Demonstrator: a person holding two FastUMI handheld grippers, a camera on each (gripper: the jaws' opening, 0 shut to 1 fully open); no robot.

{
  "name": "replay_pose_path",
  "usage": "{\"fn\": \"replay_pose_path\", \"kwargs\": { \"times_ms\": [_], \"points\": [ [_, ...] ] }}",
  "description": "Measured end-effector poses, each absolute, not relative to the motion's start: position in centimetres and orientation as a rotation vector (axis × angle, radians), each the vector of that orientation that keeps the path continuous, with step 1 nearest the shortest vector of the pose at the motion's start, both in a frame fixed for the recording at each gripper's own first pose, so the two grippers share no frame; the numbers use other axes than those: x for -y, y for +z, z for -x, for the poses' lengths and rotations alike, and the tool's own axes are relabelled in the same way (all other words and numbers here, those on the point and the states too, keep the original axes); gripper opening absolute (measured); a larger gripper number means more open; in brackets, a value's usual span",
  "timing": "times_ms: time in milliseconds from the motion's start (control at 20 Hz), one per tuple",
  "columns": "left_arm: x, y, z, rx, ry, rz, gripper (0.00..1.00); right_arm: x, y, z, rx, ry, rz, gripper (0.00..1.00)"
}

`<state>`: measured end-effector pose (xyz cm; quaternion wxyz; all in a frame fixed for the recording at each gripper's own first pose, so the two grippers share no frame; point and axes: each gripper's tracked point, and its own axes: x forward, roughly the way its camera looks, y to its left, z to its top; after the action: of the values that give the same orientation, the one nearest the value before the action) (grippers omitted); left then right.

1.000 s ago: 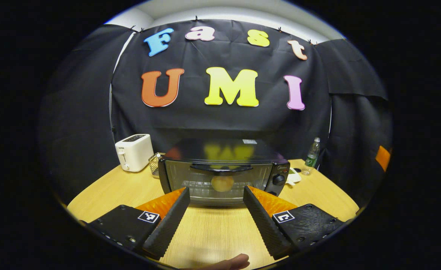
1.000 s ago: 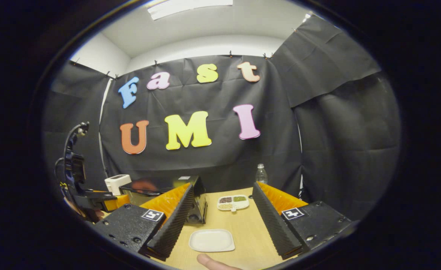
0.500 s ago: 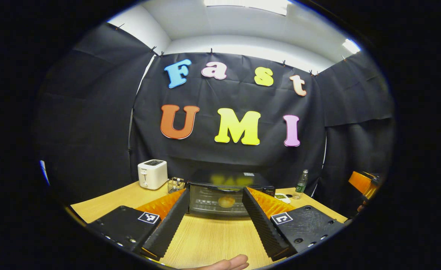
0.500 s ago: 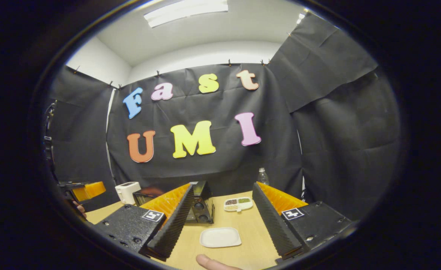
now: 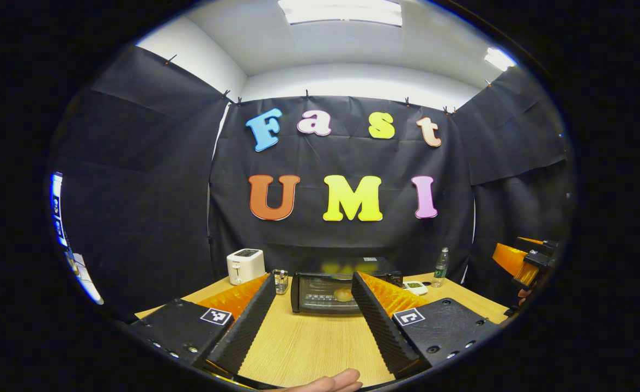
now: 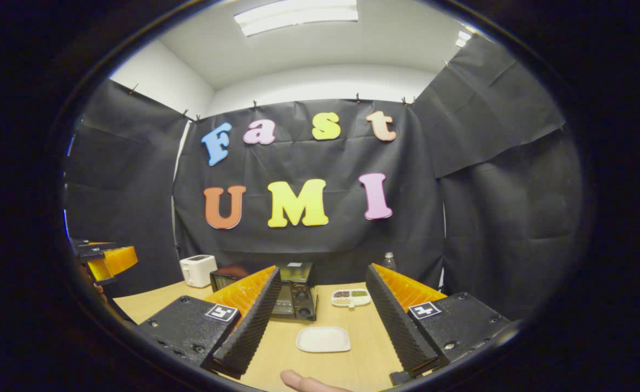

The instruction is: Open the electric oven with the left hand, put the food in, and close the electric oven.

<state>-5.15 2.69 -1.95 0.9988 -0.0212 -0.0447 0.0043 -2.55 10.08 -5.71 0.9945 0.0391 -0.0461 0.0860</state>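
Oven [image 5: 335, 284] dead ahead of left tool [image 5: 313, 321], toward far edge of desk [image 5: 314, 348], door shut, long side running across line of approach. Food [image 5: 343, 294], a pale round lump, visible through door glass, so already inside. Left tool: fingers spread apart, nothing between them, well short of oven with bare desk between. Right tool [image 6: 328, 326]: fingers likewise apart and empty, over white plate [image 6: 323, 339] lying bare near front edge; oven seen off to its left, control knobs facing. Left tool squarely lined up on door, right tool off to one side. Judged: load and close look done, nothing left that calls for a reach; any further move to door would be straight forward for left tool
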Motion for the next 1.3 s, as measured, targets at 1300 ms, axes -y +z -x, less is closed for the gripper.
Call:
{"fn": "replay_pose_path", "kwargs": {
  "times_ms": [1300],
  "points": [
    [0.3, -2.5, 7.3, 0.047, -0.055, -0.073, 0.94, -8.3, -7.8, 4.9, 0.033, 0.213, -0.072, 0.95]
  ]
}}
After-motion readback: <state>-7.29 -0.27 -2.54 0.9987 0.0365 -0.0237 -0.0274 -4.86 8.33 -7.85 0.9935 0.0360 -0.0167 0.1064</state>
